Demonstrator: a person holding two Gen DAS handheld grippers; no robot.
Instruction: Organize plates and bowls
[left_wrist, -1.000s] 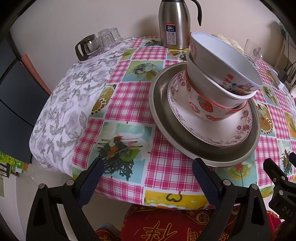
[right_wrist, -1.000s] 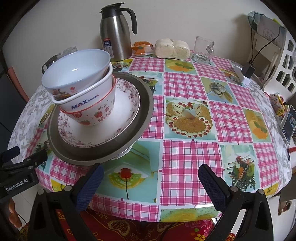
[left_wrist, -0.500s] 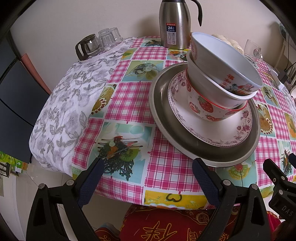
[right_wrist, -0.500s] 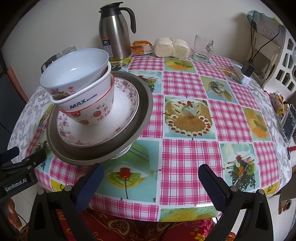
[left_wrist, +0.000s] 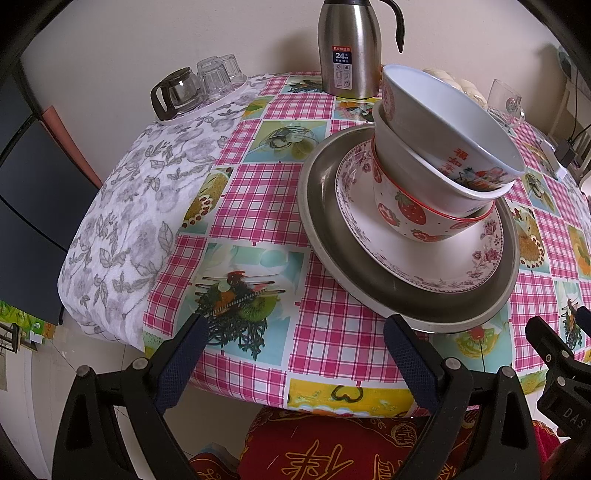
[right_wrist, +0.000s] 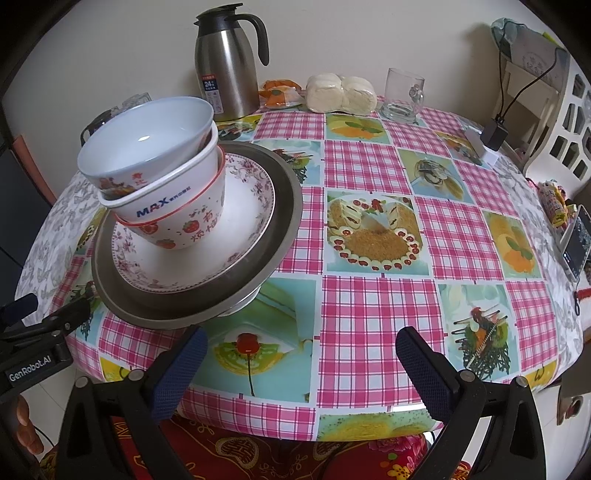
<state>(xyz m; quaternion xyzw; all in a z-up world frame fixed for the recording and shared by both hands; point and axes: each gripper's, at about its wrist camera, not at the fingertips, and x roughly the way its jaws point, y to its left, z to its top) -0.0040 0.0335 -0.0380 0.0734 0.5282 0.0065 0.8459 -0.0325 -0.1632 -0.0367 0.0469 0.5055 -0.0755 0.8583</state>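
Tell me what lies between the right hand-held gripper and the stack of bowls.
Right wrist view: only bare tablecloth separates the open right hand-held gripper from the metal plate carrying the stack of bowls.

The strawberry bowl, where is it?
The strawberry bowl sits on the flowered plate inside the big metal dish, at the left in the right wrist view, with two white bowls nested in it.

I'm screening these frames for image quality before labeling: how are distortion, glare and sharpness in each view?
Left wrist view: strong fisheye bending with dark corners; the stacked bowls are sharp; soft sheen on the steel tray. Right wrist view: same bending; a small highlight inside the top bowl; soft, even light, faint shadows on the tablecloth.
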